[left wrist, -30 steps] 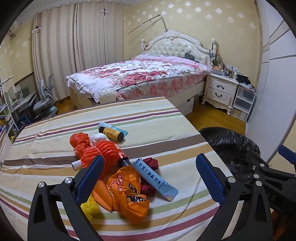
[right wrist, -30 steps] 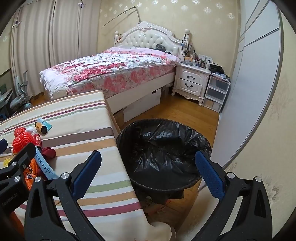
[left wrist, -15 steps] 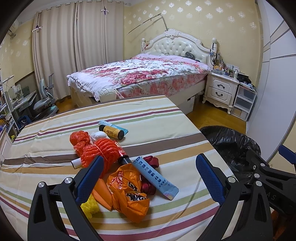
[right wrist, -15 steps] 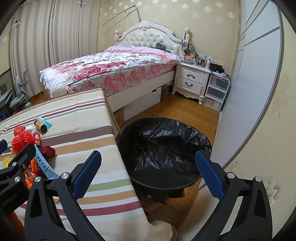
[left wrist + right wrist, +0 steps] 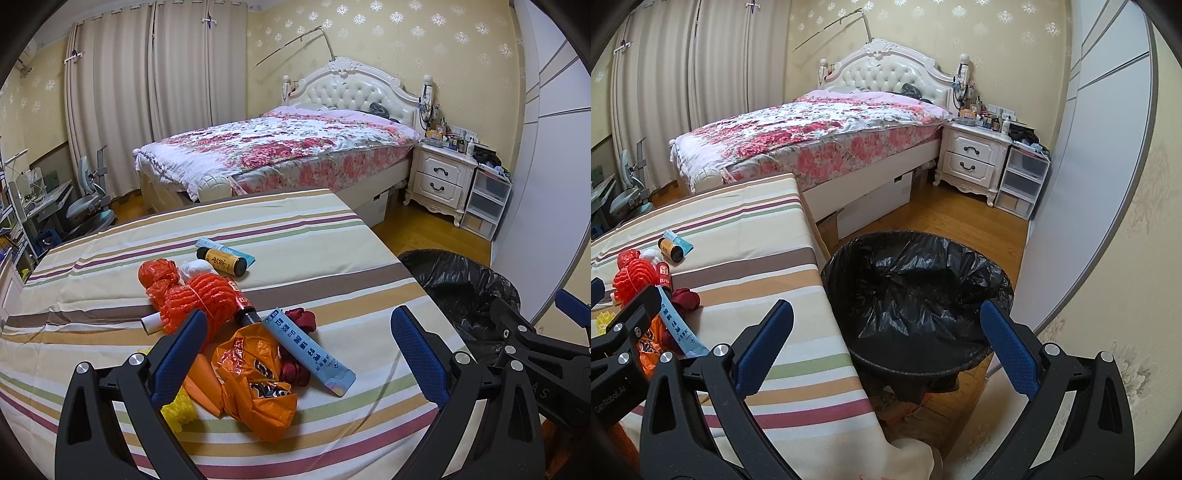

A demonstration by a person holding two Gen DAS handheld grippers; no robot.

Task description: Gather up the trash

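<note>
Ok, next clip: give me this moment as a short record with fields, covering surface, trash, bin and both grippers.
surface: striped tablecloth
trash: orange plastic bag, blue tube, red mesh netting, small brown bottle, all on the cloth
bin: black-lined trash bin, on the floor beside the table
left gripper: open, empty, over the trash pile
right gripper: open, empty, toward the bin

R gripper (image 5: 886, 347) open, empty, over black-lined bin (image 5: 916, 295); trash pile (image 5: 646, 288) left.
</note>
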